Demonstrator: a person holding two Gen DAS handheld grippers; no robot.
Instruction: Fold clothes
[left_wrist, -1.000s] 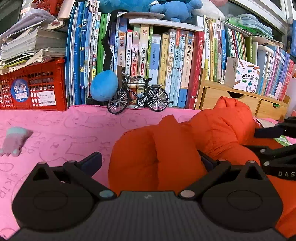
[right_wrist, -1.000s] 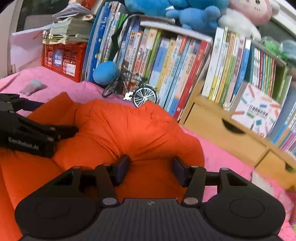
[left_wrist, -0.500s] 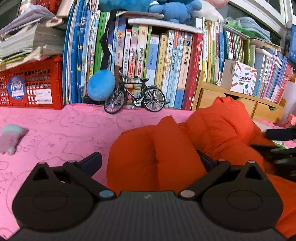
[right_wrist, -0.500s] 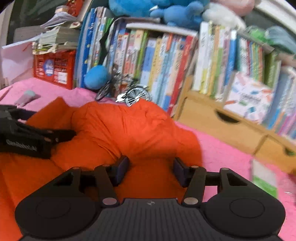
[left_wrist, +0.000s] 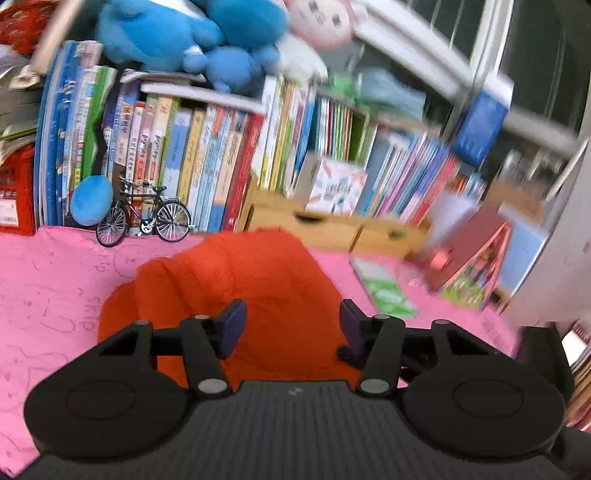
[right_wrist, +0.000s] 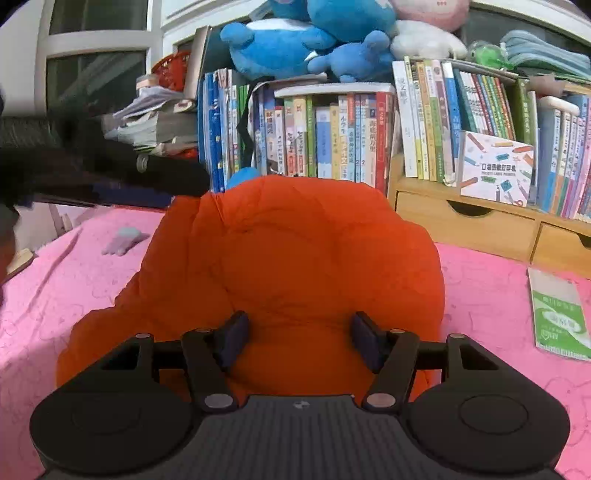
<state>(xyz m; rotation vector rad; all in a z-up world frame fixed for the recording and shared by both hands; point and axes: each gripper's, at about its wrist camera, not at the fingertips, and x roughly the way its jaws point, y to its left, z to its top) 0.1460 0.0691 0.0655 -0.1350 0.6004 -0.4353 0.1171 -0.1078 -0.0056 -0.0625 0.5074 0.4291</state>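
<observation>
One orange puffy jacket (right_wrist: 295, 258) bunched in a mound on the pink cloth-covered surface (right_wrist: 487, 295), mid-area, its far edge close to the book row (right_wrist: 325, 136) and wooden drawer unit (right_wrist: 465, 225). Bare pink room left of the mound and right of it up to one green packet (right_wrist: 557, 317). Left tongs (left_wrist: 290, 328) closing, jaws apart over jacket fabric, pads not pressing it. Right tongs (right_wrist: 299, 339) opening, jaws apart, jacket between them, no clamp visible. One toy bicycle (left_wrist: 144, 218) and one blue ball (left_wrist: 90, 199) at the back edge, one small grey-blue toy (right_wrist: 123, 240) far left.
</observation>
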